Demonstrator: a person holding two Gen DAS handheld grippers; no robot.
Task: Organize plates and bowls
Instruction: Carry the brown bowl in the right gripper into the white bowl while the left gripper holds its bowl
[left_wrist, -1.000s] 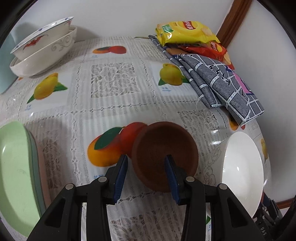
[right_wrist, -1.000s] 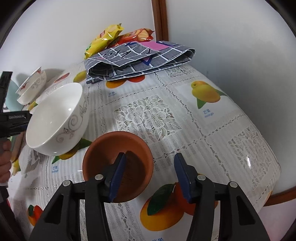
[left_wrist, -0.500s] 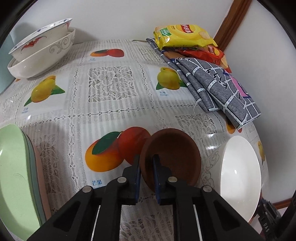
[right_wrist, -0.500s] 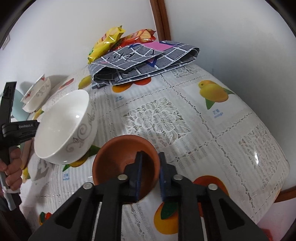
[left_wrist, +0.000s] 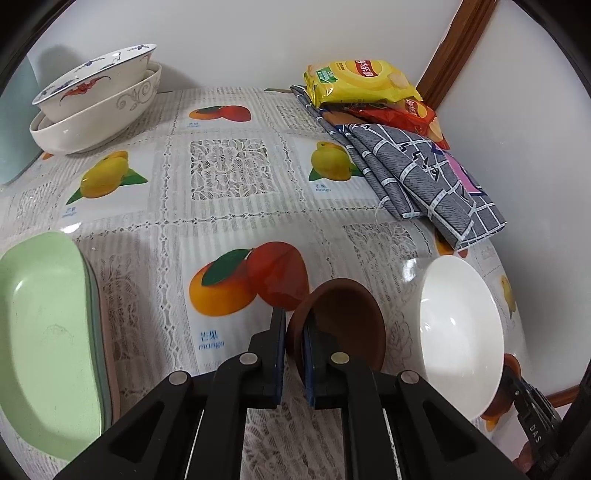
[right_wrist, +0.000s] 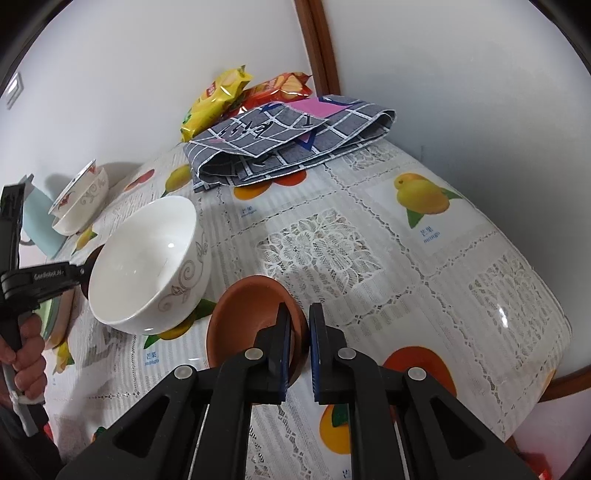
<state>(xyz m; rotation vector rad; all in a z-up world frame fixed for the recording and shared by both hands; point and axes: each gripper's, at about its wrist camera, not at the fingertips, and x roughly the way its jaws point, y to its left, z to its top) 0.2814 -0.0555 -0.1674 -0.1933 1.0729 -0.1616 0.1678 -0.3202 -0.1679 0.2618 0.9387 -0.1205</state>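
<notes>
Both grippers clamped: left gripper (left_wrist: 294, 338) on a small brown clay bowl's (left_wrist: 345, 325) rim, right gripper (right_wrist: 297, 341) on its twin (right_wrist: 247, 317), both on the tablecloth flanking the white bowl (right_wrist: 147, 266). Next: lift, nest (keep level).

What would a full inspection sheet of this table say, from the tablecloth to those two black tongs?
Surface: glossy lace-and-fruit-print tablecloth, covering the table.
Job's things: dark brown round bowl and orange-brown clay bowl, with a white porcelain bowl with grey scrolls between them; two nested patterned white bowls at the far side; stack of plates, pale green on top.
Clutter: yellow crisp packet, red snack packet, folded grey checked cloth.
Grippers: left tongs shut on the dark brown bowl's rim; right tongs shut on the clay bowl's rim.
Cables: nothing seen.
Surroundings: white walls, brown wooden trim; a hand gripping the left tool's handle.
</notes>
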